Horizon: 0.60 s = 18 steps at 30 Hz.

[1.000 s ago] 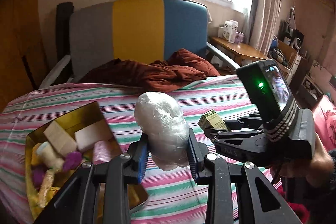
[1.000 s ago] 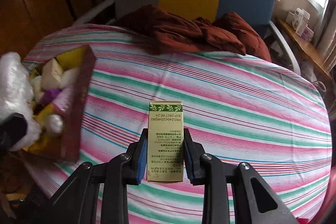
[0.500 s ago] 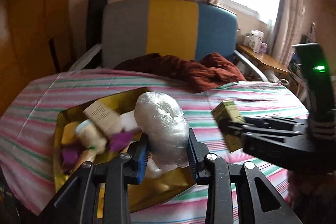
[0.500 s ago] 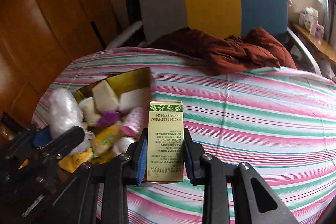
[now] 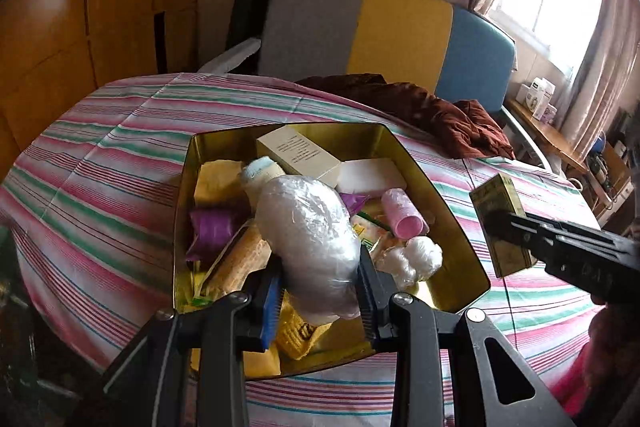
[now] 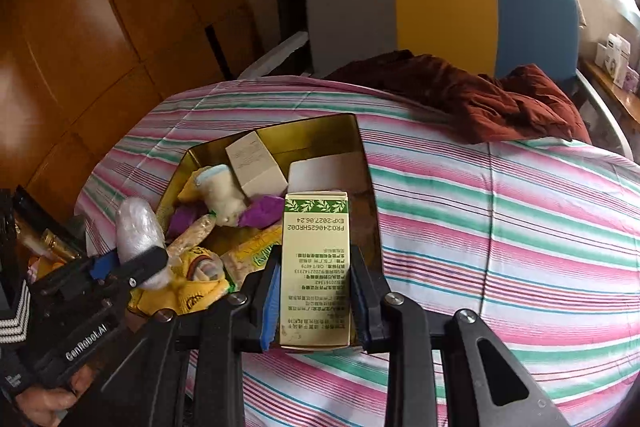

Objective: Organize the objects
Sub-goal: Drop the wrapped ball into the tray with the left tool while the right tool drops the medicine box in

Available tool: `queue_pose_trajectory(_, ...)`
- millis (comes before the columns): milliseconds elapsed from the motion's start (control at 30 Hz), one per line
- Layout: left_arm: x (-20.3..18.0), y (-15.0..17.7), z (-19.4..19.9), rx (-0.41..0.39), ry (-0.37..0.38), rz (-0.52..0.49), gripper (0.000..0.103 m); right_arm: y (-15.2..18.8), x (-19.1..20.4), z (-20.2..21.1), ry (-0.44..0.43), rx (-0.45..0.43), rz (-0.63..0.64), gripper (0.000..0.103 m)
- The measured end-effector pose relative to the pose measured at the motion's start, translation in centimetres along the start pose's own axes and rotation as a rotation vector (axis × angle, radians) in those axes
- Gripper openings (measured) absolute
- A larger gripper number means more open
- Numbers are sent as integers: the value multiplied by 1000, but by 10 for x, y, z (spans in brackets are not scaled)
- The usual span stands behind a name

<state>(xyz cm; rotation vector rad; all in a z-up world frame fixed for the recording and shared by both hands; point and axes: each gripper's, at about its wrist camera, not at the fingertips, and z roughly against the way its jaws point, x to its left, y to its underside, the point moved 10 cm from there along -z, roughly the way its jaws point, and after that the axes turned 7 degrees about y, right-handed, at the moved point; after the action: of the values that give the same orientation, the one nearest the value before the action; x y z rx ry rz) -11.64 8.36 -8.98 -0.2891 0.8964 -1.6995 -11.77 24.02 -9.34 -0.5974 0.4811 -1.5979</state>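
Observation:
My left gripper [image 5: 320, 291] is shut on a white plastic-wrapped bundle [image 5: 310, 235] and holds it above the near part of a gold tin box [image 5: 448, 211] full of small items. It also shows in the right wrist view [image 6: 132, 263], at the box's near left. My right gripper [image 6: 314, 299] is shut on a green-and-cream carton [image 6: 314, 267], held over the box's right rim [image 6: 370, 195]. In the left wrist view the carton [image 5: 500, 223] hangs just right of the box.
The box holds a cream carton [image 5: 298, 153], a white block [image 5: 370, 175], a pink roller [image 5: 402, 215], purple wrappers [image 5: 210, 231] and yellow packets. A maroon cloth [image 5: 420, 107] lies on the striped tablecloth [image 6: 500, 227] before a grey-yellow-blue chair [image 6: 440, 7]. Wooden cupboards stand left.
Both grippers moved left, toward the gold box. The bundle now hangs over the box and the carton has reached its right rim. Both grips are unchanged.

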Motion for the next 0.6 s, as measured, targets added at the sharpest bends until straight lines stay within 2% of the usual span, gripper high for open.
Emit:
queue_pose_trajectory(200, -10, -5, -9, -1, 16, -4, 33, -11, 13, -14, -27, 16, 22, 29)
queue_pose_trajectory(367, -8, -9, -15, -14, -15, -14, 33, -20, 19, -21, -53, 22, 22, 29)
queue_pose_trajectory(600, -1, -8, -28, 11, -34, 2, 34, -37, 26, -35, -44, 35, 62, 29)
